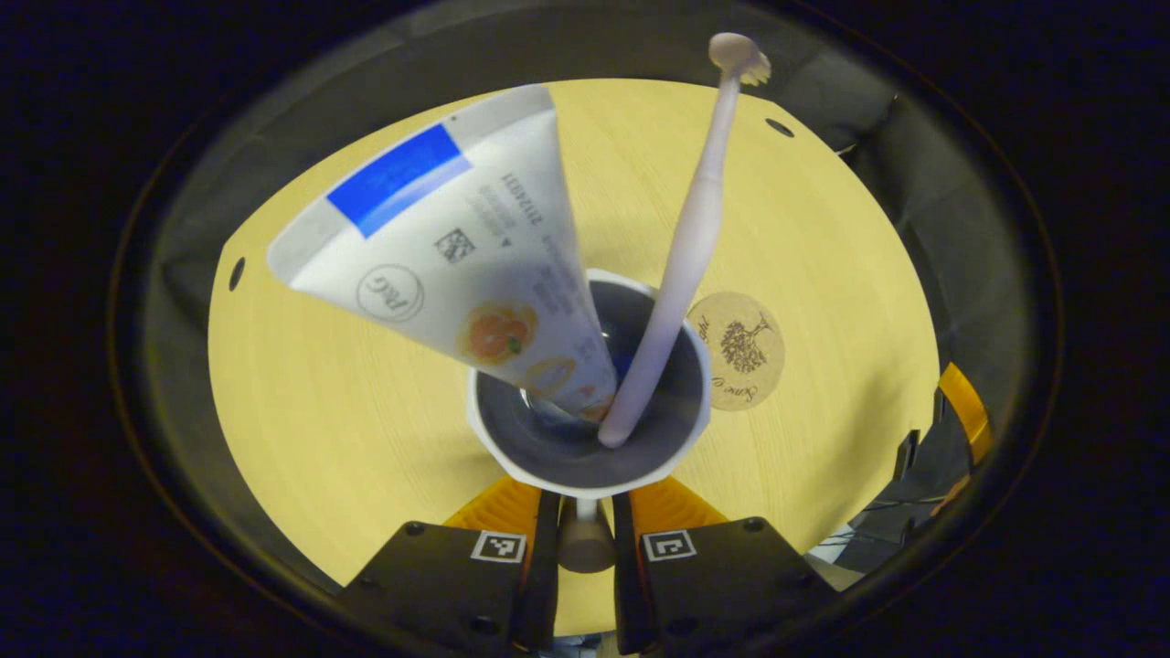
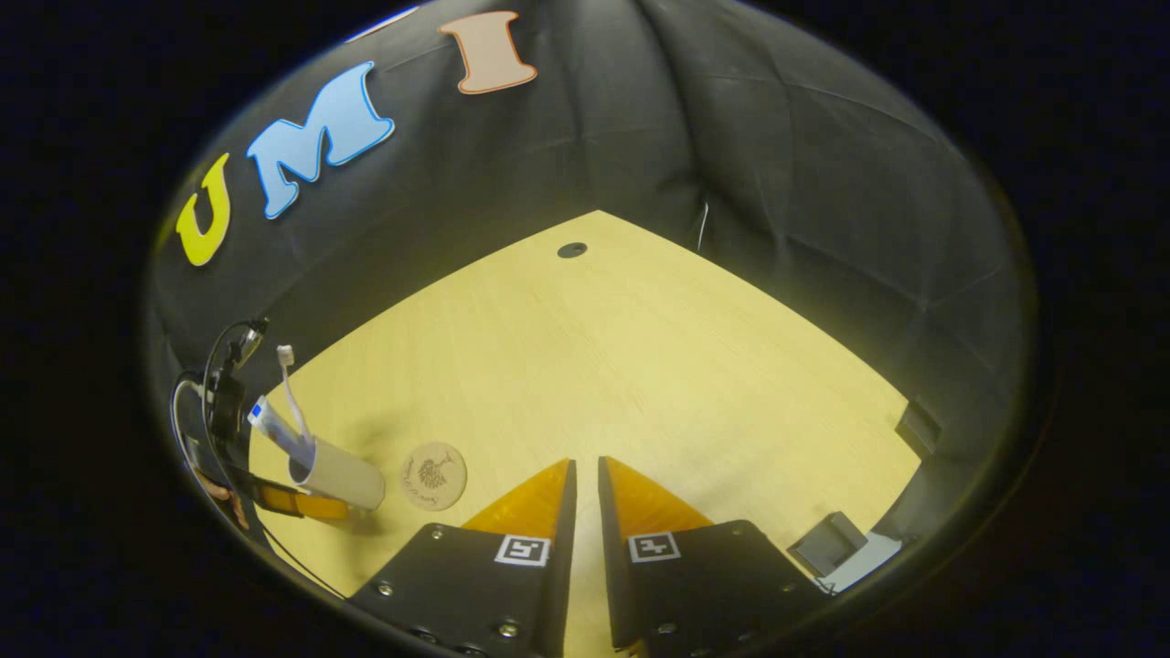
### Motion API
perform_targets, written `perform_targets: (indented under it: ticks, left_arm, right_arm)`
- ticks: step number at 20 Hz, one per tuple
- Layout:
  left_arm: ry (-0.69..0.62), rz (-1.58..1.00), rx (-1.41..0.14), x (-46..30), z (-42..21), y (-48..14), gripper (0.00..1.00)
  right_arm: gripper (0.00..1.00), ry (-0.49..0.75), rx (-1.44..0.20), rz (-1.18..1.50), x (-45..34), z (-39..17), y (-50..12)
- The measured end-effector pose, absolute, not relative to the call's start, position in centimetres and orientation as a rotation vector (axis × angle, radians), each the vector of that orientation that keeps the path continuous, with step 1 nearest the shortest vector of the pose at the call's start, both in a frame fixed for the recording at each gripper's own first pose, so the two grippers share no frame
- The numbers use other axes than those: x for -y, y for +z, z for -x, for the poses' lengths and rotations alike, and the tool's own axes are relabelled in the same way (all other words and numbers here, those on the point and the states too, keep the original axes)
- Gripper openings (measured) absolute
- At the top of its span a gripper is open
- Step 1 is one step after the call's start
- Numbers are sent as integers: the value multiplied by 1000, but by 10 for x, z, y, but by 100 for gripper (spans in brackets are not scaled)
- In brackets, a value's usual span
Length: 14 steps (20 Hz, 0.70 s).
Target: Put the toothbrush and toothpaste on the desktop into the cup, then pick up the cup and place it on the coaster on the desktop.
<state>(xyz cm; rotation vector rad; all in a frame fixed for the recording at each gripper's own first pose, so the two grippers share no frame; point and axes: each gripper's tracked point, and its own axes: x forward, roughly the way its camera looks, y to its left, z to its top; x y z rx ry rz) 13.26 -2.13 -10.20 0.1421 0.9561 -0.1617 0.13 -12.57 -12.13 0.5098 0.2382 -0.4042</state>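
Left gripper view: left gripper [image 1: 585, 512] clamped on cup [image 1: 590, 439]; coaster [image 1: 736, 350] just beside, right-forward. Right gripper [image 2: 583, 484] fingers together, idle, well apart.

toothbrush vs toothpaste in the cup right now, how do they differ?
Shape: the toothbrush is a thin pale stick with a small bristled head on top; the toothpaste is a broad flat tube, widest at its upper end.
Look: the toothbrush is plain; the toothpaste is white with print and a blue band.
Lean: in the left gripper view they tilt apart.
Shared: both stand in the cup, lower ends down, sticking out above its rim.
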Motion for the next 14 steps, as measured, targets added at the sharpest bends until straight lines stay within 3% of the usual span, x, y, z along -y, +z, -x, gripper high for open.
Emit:
perform_targets:
  ticks: [8,14]
  left_arm:
    - [-253,-253,-886,82,-132,-72,31]
    - [-320,-301,-906,135,-144,-85,32]
  right_arm:
    - [17,-406,-239,-517,127,1,-122]
    - [17,-459,-241,-560,142,15,-127]
